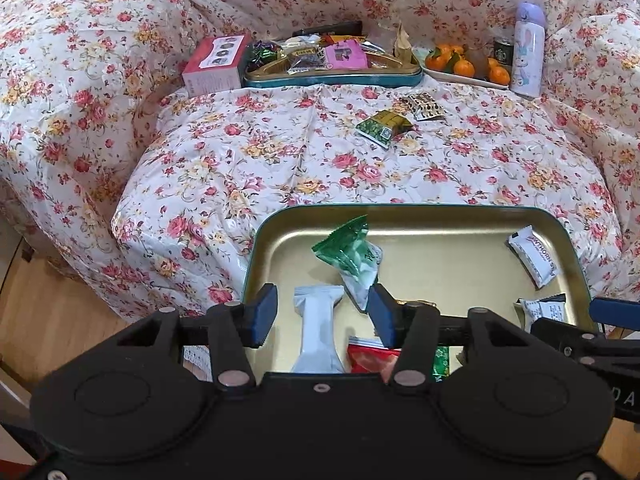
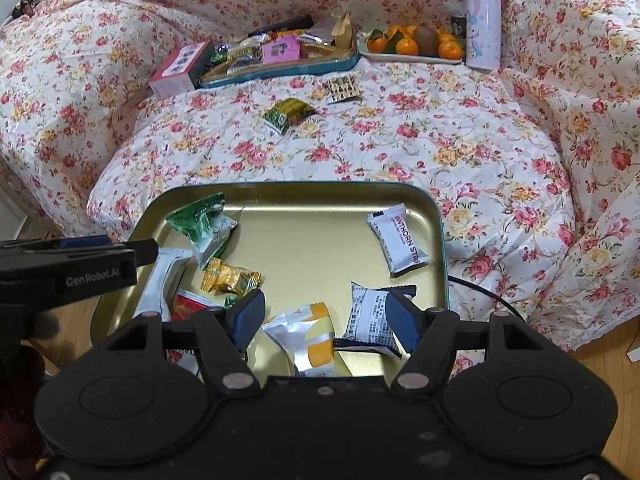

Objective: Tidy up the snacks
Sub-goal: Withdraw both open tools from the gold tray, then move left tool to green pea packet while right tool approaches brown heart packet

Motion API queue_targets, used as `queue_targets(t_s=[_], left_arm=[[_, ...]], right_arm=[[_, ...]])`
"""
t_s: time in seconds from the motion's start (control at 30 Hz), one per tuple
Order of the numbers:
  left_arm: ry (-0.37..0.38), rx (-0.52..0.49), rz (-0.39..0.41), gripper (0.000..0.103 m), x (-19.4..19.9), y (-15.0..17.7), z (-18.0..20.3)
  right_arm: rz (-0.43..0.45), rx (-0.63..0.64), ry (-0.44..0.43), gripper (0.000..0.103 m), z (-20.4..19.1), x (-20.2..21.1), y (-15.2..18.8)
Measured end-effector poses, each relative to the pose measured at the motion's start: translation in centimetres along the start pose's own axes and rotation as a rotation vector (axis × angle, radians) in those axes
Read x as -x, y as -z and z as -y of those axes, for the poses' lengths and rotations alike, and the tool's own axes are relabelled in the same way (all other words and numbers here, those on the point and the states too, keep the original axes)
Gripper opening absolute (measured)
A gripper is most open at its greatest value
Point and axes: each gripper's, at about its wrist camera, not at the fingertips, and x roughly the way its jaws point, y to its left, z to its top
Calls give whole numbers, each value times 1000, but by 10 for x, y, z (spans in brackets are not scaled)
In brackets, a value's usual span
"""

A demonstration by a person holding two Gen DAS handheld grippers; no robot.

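So both grippers hang over the gold tray (image 2: 304,196) with the teal rim, which sits at the near edge of a floral cloth (image 2: 400,140) draped over the surface. The left gripper (image 1: 320,312) has its fingers spread apart, nothing clamped; a pale grey-white packet (image 1: 318,328) lies on the tray floor in the gap below them, and a green and white packet (image 1: 352,260) sits just past the fingertips, close to the right finger. The right gripper (image 2: 326,316) is spread wide too, fingers not pinching anything, with a silver and orange packet (image 2: 308,336) down between them and a white packet with black print (image 2: 370,316) right by the right finger. Also in the tray: a gold candy (image 2: 230,278), a red packet (image 2: 188,308), and a white hawthorn strip packet (image 2: 400,240) off near the far right corner. Out on the cloth, well apart from the tray, lie a green and gold snack (image 2: 288,114) and a black and white patterned one (image 2: 342,88). At the back there's a second tray (image 2: 280,66) piled with snacks, a pink box (image 2: 180,70) beside it, a plate of oranges (image 2: 412,46) and a lilac bottle (image 2: 483,20).
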Motion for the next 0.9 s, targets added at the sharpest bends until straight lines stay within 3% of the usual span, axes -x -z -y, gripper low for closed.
queue_targets(t_s=[0.53,0.63,0.9], left_arm=[[-27,-70,7,58,-24,-26,-7],[-24,-77,6,58,-31,-34,-8],[-5,-95,-20,58,-56,-57,-9]], right_arm=[[40,19,-5,70,-2,-18,-37],[67,30,-3,80,-3,-23,-49],[68,19,8,81,0,-50,-86]])
